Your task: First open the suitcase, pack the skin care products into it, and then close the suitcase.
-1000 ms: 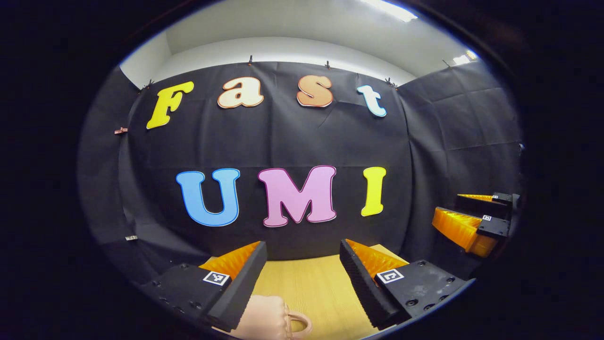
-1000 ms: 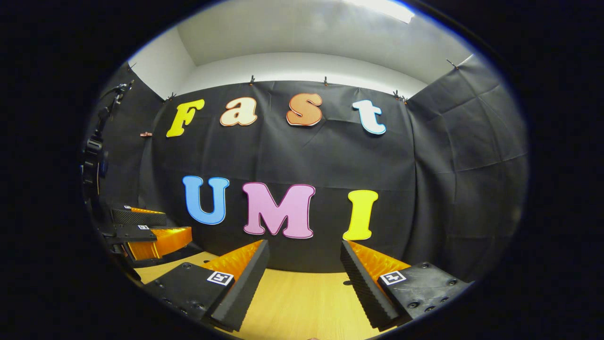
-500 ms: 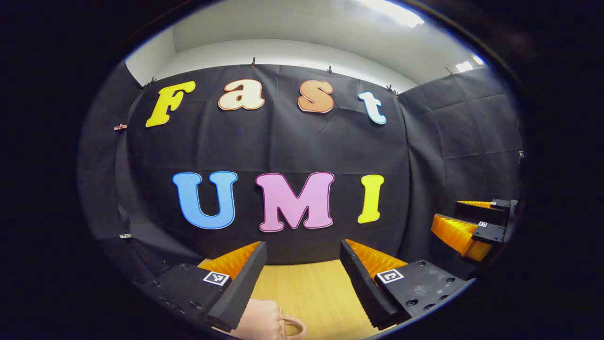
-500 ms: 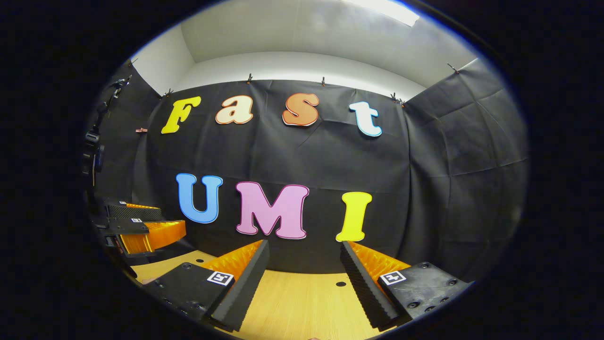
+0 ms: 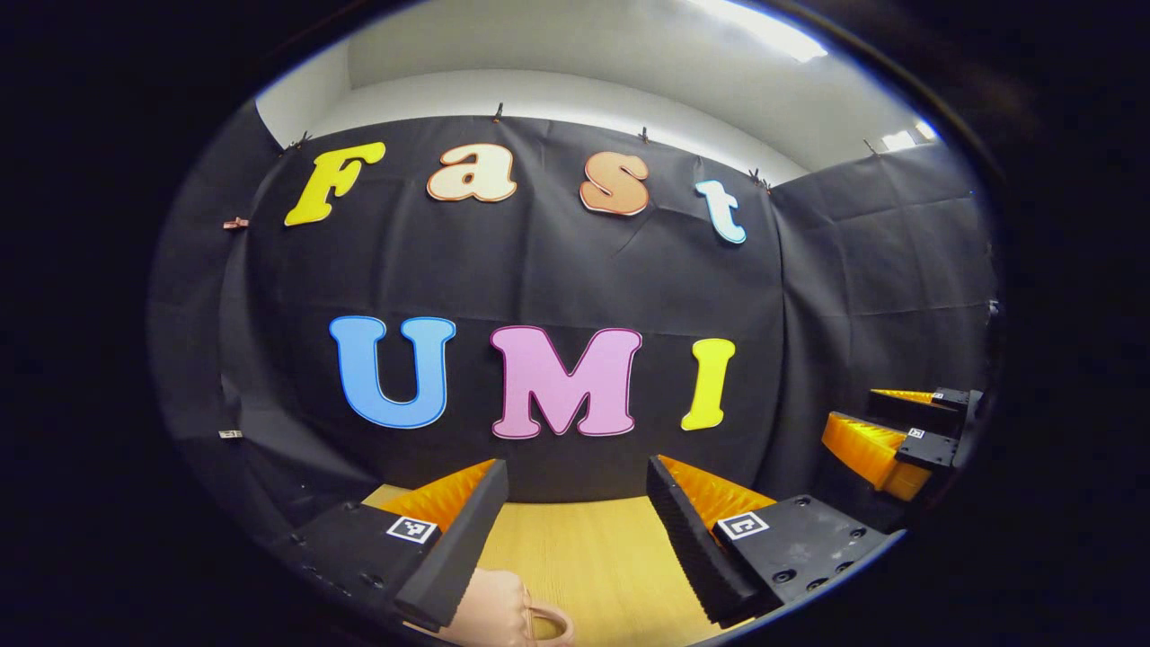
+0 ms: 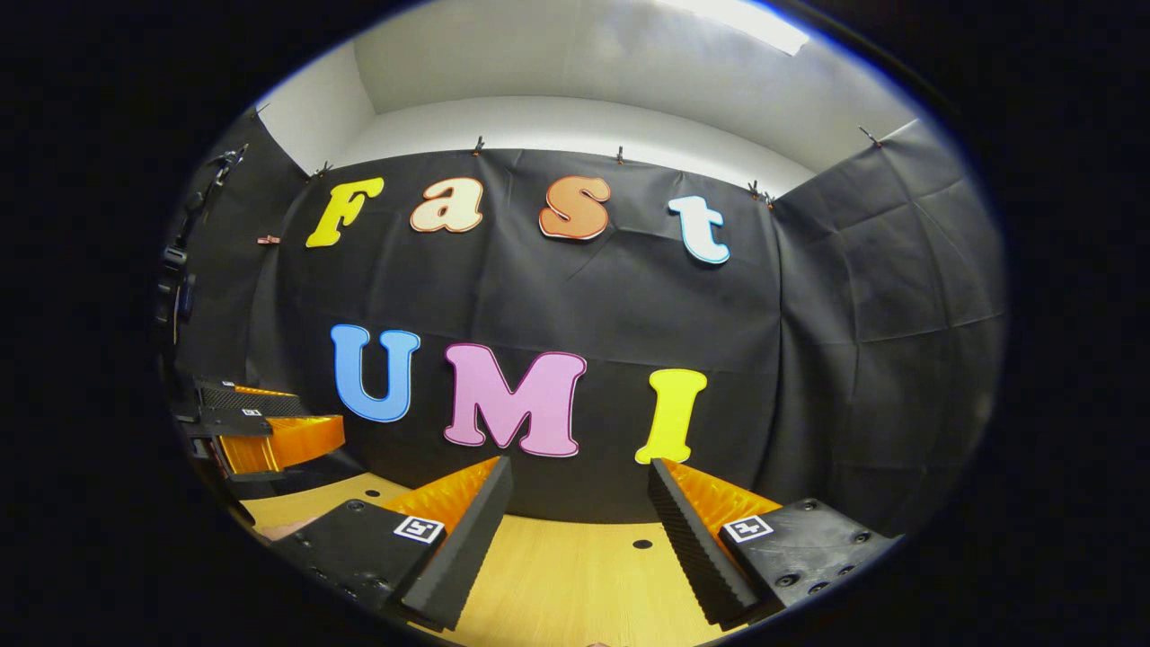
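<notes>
Left claw (image 5: 577, 521) open, pink suitcase (image 5: 499, 611) below

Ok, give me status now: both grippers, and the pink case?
Left gripper open, holding nothing. Right gripper open too. Pink case low under left fingers, untouched. Table ahead.

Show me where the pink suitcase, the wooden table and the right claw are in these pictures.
pink suitcase (image 5: 492, 611), left gripper view, on its rounded top beside the handle.
wooden table (image 6: 575, 575), right gripper view, on the bare wood between the fingers.
right claw (image 6: 579, 481), right gripper view, midway between its open fingertips.
</notes>
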Tool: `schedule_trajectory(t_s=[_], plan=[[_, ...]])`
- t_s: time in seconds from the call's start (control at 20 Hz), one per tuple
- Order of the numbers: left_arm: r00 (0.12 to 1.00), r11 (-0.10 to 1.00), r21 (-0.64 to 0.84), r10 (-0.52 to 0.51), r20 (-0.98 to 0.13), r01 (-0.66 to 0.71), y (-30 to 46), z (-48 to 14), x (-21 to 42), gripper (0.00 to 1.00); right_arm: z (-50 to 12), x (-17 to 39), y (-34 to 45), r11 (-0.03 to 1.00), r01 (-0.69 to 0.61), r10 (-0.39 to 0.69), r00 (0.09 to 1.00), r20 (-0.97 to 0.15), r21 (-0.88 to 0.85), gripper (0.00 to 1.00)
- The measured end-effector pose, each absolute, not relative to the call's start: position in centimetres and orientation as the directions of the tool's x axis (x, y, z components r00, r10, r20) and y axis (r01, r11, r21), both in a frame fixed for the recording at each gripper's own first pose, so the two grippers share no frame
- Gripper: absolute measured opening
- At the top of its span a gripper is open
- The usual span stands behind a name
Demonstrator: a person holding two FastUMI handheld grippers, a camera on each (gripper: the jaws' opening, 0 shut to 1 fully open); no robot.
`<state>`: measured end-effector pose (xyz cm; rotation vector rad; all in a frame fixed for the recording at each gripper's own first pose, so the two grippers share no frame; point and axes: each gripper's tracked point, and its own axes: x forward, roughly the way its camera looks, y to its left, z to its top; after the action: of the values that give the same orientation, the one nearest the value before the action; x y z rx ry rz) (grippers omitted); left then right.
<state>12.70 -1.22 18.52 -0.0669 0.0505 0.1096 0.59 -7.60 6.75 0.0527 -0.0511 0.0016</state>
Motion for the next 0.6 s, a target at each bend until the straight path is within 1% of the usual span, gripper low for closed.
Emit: schedule_trajectory(t_s=[0.25,0.6], plan=[[0.995,0.992,-0.078,0.098,-0.018,-0.100,-1.5,19.1,13.1,0.97,6.5,0.2,-8.7,0.999,0.029,-0.031,0.998,0.048,0.039,0.94],[1.000,0.997,-0.083,-0.001,-0.005,0.001,-5.2,19.8,15.1,0.97,6.7,-1.7,-12.0,0.992,0.122,-0.120,0.991,0.061,-0.028,0.95]])
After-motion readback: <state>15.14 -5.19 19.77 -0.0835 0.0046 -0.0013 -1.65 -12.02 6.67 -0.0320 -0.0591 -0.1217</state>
